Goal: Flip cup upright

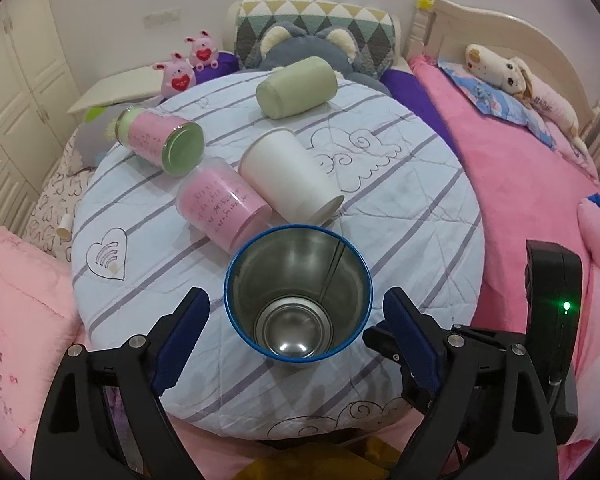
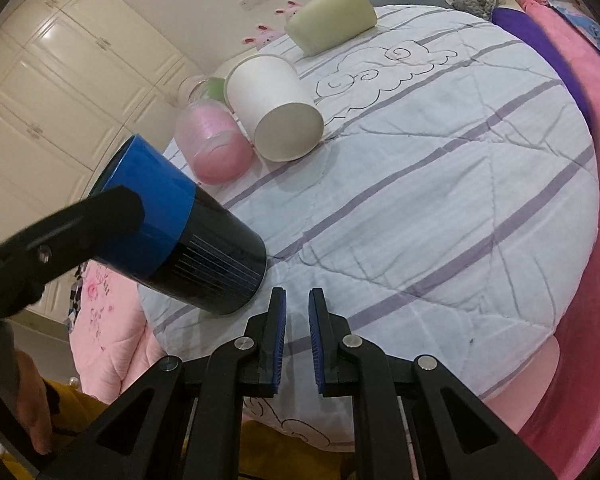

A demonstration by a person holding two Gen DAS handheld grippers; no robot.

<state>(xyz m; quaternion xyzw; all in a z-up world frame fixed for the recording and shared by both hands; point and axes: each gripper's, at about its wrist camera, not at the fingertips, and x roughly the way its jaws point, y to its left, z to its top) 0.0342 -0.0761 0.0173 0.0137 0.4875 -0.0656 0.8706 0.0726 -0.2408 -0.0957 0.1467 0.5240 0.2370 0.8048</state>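
Observation:
A blue-and-black metal cup (image 1: 298, 294) stands upright on the round striped cushion (image 1: 400, 208), its steel inside facing my left wrist camera. My left gripper (image 1: 296, 320) is open, its fingers on either side of the cup and clear of it. In the right wrist view the same cup (image 2: 188, 224) is at the left, with a left finger (image 2: 100, 216) beside its blue rim. My right gripper (image 2: 297, 308) is nearly closed and empty, hovering over the cushion (image 2: 440, 200) just right of the cup's base.
Several cups lie on their sides further back: a white paper cup (image 1: 288, 172), a pink-labelled clear cup (image 1: 220, 204), a pink-and-green cup (image 1: 160, 140) and a pale green cup (image 1: 296, 88). Pink bedding (image 1: 532, 184), plush toys and a headboard surround the cushion.

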